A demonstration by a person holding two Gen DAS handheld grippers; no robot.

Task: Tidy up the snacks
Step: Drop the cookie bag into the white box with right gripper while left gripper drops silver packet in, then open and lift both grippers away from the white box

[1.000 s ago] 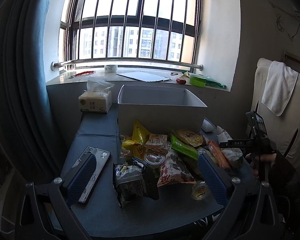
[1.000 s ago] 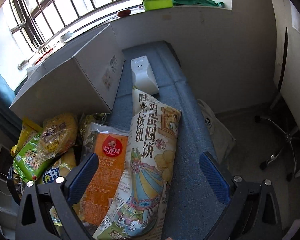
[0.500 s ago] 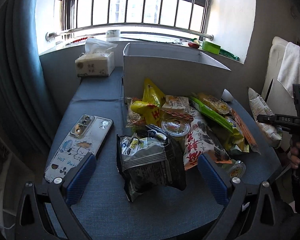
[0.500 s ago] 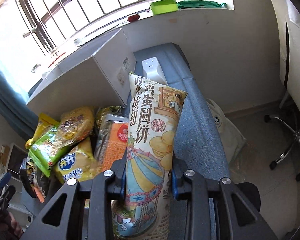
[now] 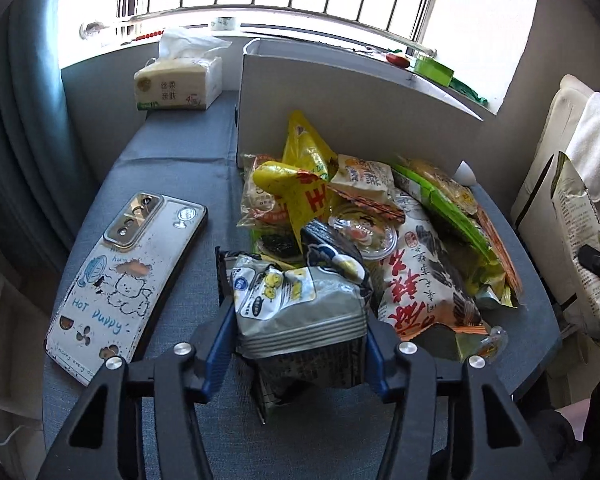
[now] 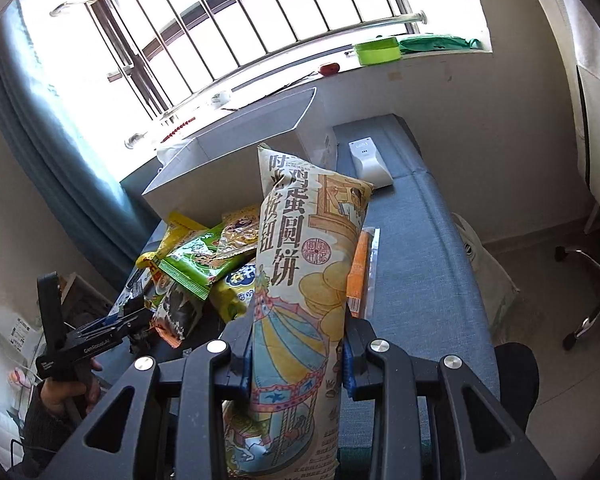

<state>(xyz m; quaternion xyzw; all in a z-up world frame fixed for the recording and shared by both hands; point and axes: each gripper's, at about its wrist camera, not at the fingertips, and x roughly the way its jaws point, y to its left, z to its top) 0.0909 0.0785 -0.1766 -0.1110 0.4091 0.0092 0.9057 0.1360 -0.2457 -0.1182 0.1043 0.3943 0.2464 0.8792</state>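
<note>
Two grippers in play. Left gripper (image 5: 300, 344): blue-padded jaws closing around a grey-and-black foil snack packet (image 5: 300, 300) with small yellow cartoon faces on it; both pads look to be touching its sides, and the packet sits on the blue-grey fabric table top (image 5: 180, 152) at the near edge of the snack pile.

Right gripper (image 6: 296, 356): clamped tight on one tall cream egg-biscuit bag (image 6: 304, 280) printed with a carousel, round biscuits and large characters "鸡蛋圆饼". The bag is held upright, clear of the table, just right of the pile.

Pile, counted roughly; overlap hides some:
- 1 white bag with red characters and black ink art (image 5: 424, 280)
- 1 yellow bag with a red patch (image 5: 300, 184)
- 1 green-edged flat pack (image 5: 440, 200)
- 1 clear-lidded round cup (image 5: 362, 232)
- 1 orange flat sachet (image 6: 358, 272)
- 1 small beige packet (image 5: 364, 176); its print is not legible.

One open white rectangular cardboard box (image 5: 352, 108) stands right behind the pile.

Others on the table:
- 1 phone (image 5: 128, 276), face down, its case reading "HOT PUPPY" beside a dog doodle
- 1 tissue pack (image 5: 180, 84)
- 1 small white device (image 6: 370, 160).

A hand (image 6: 66, 390) holds the left tool's handle, marked "GenRobot.AI".
</note>
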